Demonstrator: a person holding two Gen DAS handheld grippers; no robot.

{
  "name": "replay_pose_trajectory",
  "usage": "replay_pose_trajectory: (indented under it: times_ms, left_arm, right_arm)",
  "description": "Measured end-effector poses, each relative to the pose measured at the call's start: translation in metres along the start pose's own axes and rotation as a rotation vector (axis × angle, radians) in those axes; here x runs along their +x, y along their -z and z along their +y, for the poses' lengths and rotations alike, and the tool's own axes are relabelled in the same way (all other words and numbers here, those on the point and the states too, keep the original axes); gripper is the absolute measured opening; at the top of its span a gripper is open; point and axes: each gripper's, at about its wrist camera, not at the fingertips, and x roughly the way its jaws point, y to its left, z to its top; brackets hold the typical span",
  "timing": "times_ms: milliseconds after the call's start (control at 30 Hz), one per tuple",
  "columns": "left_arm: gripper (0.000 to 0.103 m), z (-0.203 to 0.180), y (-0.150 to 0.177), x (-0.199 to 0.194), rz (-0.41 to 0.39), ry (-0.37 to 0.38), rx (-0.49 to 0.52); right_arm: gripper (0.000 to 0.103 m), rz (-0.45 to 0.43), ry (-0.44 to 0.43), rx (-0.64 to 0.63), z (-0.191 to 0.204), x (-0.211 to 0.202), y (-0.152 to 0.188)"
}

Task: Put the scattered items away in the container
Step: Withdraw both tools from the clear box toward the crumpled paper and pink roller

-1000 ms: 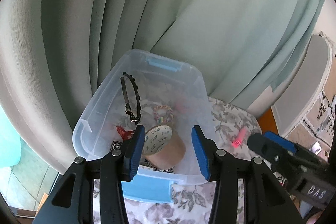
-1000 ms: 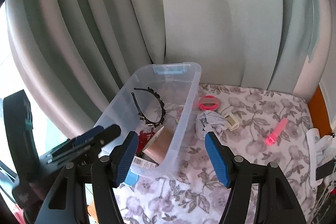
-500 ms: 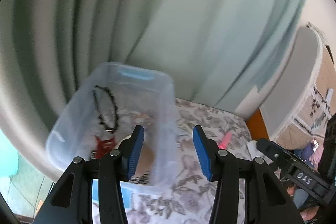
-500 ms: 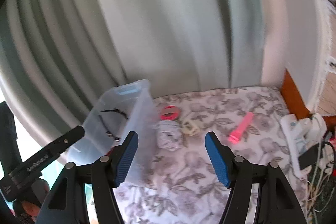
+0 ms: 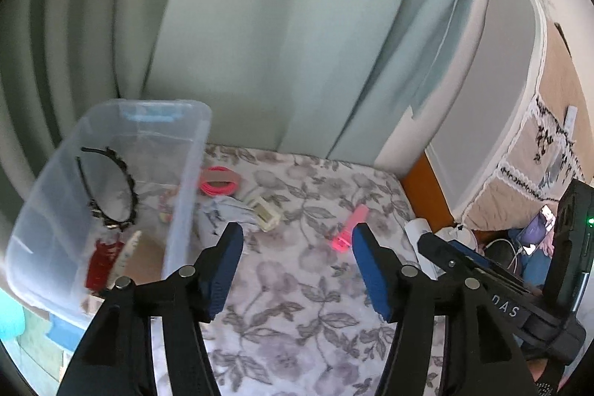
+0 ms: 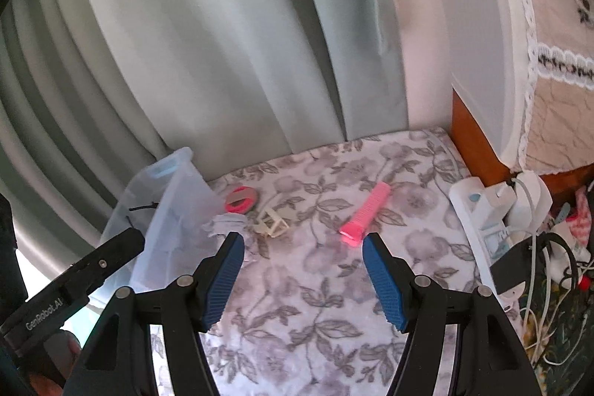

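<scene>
left gripper [image 5: 297, 244]: jaws apart and just been widening, nothing between them, held over the flowered sheet [image 5: 297, 303]
right gripper [image 6: 302, 253]: jaws spread, empty, above the same sheet
bin [image 5: 44, 210]: clear plastic, at the sheet's left edge by the curtain [image 5: 260, 25]
in the bin: black headband [image 5: 107, 188], tape roll [image 5: 144, 258], a red item, blurred, can't identify
still out: pink comb [image 6: 365, 214] just ahead of the right gripper's fingers; pink ring [image 6: 241, 199], cream clip [image 6: 273, 223] and crumpled paper [image 6: 226, 223] close beside the bin's wall
right edge: white power strip [image 6: 482, 221] with cables
</scene>
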Motion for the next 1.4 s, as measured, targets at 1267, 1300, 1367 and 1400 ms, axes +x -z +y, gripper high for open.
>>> replay_pose_trajectory:
  times_ms: [1267, 1300, 1367, 1400]
  left_arm:
    - [0.103, 0.024, 0.032, 0.166, 0.093, -0.365, -0.198]
    - [0.103, 0.027, 0.032, 0.168, 0.091, -0.365, -0.221]
    - [0.102, 0.034, 0.030, 0.171, 0.084, -0.375, -0.266]
    - [0.102, 0.037, 0.030, 0.173, 0.080, -0.382, -0.282]
  right_arm:
    - [0.103, 0.134, 0.038, 0.065, -0.070, 0.127, 0.005]
    - [0.103, 0.133, 0.039, 0.060, -0.069, 0.130, 0.005]
    - [0.103, 0.139, 0.041, 0.051, -0.068, 0.136, 0.004]
    - [0.103, 0.148, 0.039, 0.051, -0.068, 0.140, 0.004]
